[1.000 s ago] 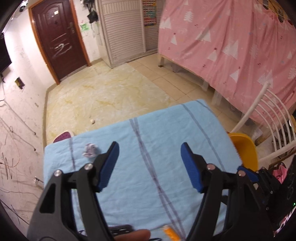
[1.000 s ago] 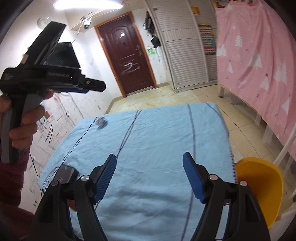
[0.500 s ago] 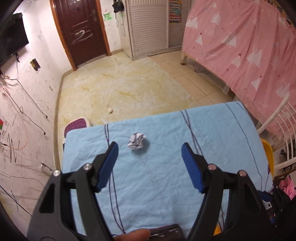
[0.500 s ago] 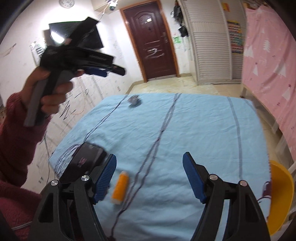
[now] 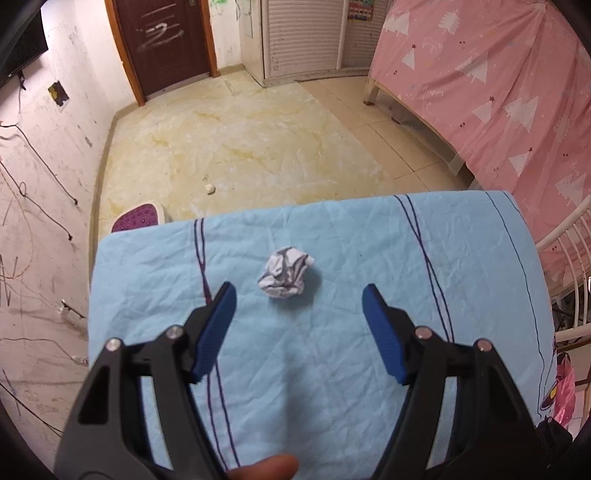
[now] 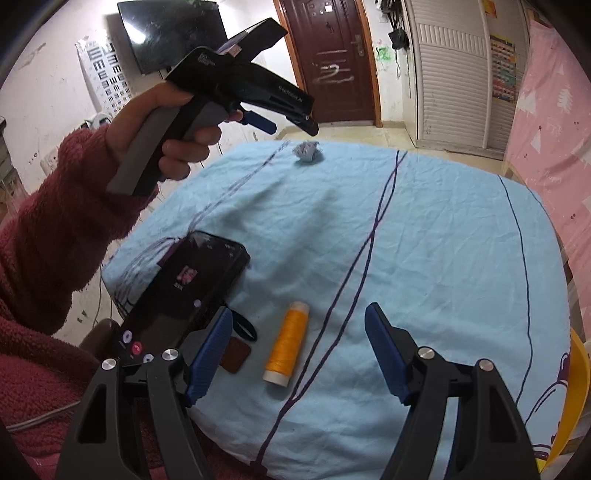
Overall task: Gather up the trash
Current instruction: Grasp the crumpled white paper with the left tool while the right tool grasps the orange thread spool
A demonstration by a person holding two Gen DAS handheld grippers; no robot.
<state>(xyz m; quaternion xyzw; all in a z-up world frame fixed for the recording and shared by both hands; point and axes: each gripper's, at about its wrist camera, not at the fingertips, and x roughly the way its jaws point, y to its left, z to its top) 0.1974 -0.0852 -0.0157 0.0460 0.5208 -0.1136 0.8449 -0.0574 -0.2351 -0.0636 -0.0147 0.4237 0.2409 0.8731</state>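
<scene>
I'm seeing even indoor light, glare reflecting on the wall screen (image 6: 173, 33), fisheye edges bending and darkening, focus staying sharp

Right tongs (image 6: 298, 341) gape above an orange thread spool (image 6: 286, 343); crumpled paper (image 6: 306, 151), possibly tissue, lies far off.

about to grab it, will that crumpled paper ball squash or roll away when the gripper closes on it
The crumpled paper ball looks loosely wadded, so it will probably compress and feel very light. Its creased folds should grip easily. It sits on the wrinkled blue cloth, so it probably won't roll far.
</scene>
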